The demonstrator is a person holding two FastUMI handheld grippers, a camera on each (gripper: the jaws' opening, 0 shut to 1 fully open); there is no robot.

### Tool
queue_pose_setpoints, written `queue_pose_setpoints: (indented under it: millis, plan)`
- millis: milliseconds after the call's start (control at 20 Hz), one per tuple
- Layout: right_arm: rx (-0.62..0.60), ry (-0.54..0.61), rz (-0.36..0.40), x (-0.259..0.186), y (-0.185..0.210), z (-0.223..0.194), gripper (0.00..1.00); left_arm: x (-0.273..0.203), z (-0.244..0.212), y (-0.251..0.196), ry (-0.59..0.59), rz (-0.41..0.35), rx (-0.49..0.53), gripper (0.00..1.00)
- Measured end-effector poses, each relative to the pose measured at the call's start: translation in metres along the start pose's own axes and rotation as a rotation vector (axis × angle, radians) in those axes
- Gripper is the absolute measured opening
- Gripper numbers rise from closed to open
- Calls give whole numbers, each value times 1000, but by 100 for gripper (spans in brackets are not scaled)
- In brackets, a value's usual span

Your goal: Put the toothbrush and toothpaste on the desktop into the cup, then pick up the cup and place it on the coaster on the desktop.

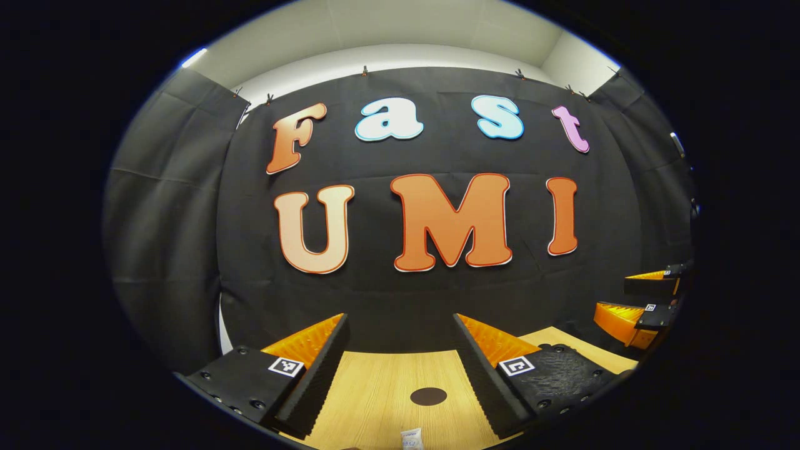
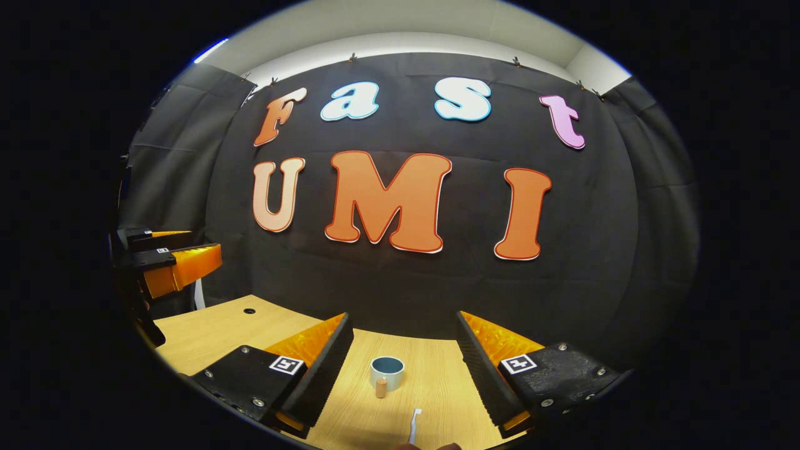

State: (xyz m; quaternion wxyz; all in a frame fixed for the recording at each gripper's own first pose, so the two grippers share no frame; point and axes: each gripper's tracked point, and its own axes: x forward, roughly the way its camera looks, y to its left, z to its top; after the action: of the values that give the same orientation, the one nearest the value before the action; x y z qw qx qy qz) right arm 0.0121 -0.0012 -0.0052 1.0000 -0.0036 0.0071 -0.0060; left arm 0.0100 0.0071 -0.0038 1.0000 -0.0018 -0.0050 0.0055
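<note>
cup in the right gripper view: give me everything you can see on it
The short round cup, pale outside with a blue-grey inside, stands upright and open-topped on the light wooden desktop, looking empty. A small tan cork-like piece sits against its near side; whether attached is unclear. It lies ahead between the right gripper fingers, untouched. The white toothbrush lies nearer, apart.

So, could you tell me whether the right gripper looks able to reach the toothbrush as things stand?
Probably yes: the right gripper has its jaws open, and the toothbrush lies on bare desktop just ahead, apart from the cup.
</note>
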Motion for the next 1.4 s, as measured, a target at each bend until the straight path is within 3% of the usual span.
queue_pose_setpoints:
  millis: [250,450,900,1400]
  plan:
    - [-10,35,-14,2,-4,-14,99,3,-9,-6,33,-22,-19,97]
    - [-45,134,-35,8,-9,-46,99,5,-28,-10,104,-35,-47,97]
    - [-5,473,3,16,-6,-155,96,-1,-51,-16,189,-53,30,98]
    - [59,824,36,12,0,-256,88,-13,-72,-1,253,5,77,99]
